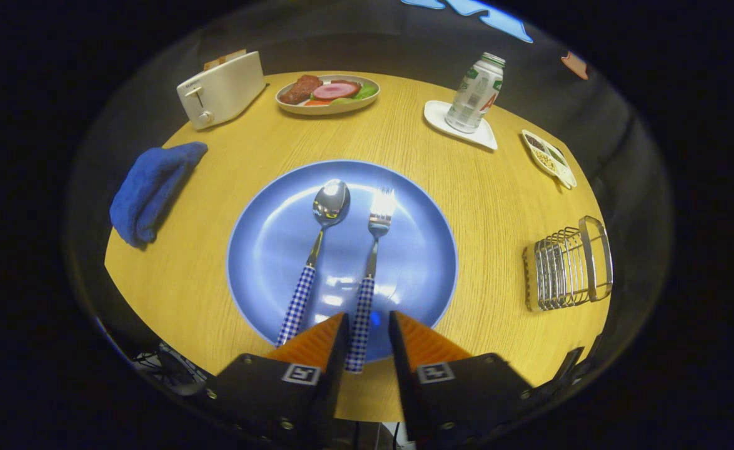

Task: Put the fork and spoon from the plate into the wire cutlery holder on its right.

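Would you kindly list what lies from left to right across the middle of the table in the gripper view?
Blue cloth → spoon → fork, its handle between the open hand-held gripper fingers → wire cutlery holder; both utensils lie on the blue plate.

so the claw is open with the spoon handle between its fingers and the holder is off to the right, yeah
Not quite: the gripper view shows the fork handle between the open claw's fingers, not the spoon's, which lies just left. The holder is off to the right.
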A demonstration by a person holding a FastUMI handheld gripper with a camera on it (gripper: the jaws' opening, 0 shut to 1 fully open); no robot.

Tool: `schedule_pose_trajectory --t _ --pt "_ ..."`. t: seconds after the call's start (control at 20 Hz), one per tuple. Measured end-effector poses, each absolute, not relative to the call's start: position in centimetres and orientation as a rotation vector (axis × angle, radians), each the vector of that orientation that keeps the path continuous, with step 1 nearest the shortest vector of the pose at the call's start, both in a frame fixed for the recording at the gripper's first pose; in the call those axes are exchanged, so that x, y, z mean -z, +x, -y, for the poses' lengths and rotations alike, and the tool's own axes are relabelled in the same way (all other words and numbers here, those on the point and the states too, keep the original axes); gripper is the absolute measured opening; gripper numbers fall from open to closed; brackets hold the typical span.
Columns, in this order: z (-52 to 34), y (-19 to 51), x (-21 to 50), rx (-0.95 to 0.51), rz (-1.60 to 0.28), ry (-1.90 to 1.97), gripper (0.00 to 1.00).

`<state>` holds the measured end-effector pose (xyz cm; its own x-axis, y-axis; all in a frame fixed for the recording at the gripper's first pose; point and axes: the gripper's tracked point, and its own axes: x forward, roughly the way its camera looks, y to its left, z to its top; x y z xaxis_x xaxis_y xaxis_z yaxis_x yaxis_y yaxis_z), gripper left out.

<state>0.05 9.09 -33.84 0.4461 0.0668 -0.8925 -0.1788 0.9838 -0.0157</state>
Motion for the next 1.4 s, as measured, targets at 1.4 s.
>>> schedule_pose_trajectory --t 1.4 --pt "13.0 -6.3 21.0 -0.26 -1.401 -0.526 0.01"
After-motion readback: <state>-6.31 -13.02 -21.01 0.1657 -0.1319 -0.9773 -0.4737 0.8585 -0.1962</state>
